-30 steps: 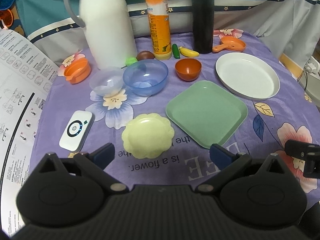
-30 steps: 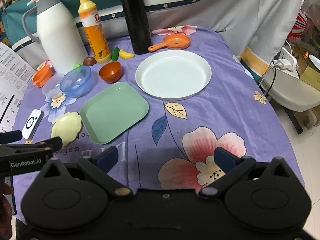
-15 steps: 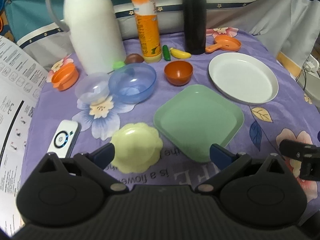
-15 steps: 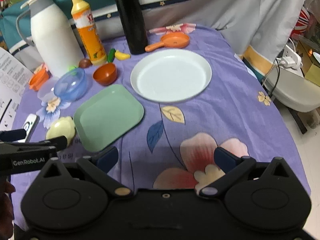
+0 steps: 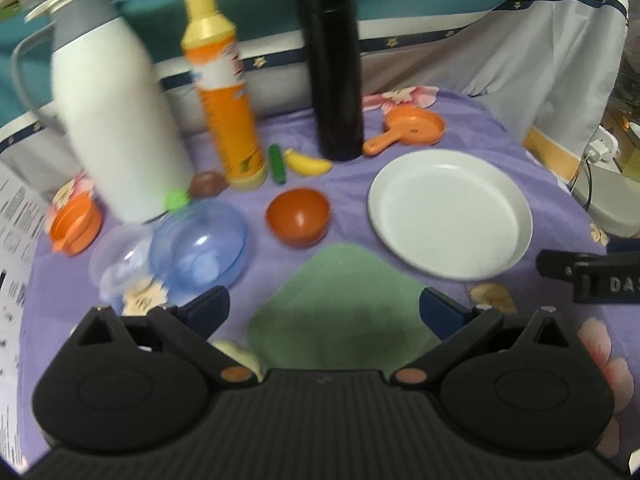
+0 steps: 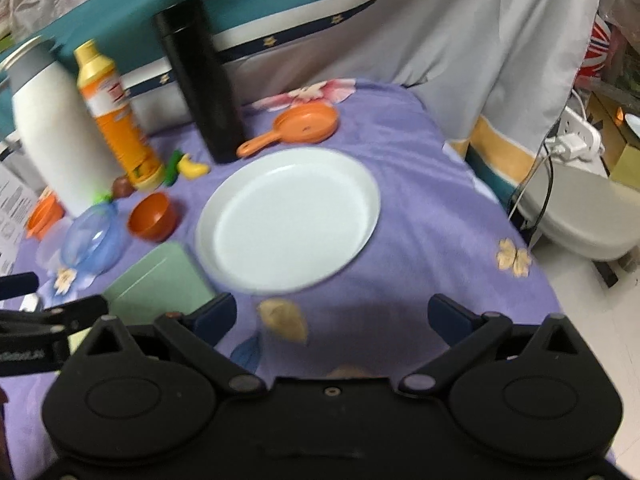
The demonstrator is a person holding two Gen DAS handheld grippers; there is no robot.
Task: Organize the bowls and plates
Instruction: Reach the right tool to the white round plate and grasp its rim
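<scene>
Both tools have moved in closer, so the left tool (image 5: 324,306), wide open and empty, now hangs over the green plate (image 5: 340,312), and the open right tool (image 6: 332,314) nears the white plate (image 6: 288,216), ready to pick up.

Both views are dimly, evenly lit and smeared by motion blur. Straight lines are bent at the fisheye edges. Soft shadows are cast on the purple cloth (image 6: 404,184).

yellow dish (image 5: 236,354) mostly hidden behind left tongs, green plate (image 5: 340,312) near edge covered, both views motion-blurred
</scene>
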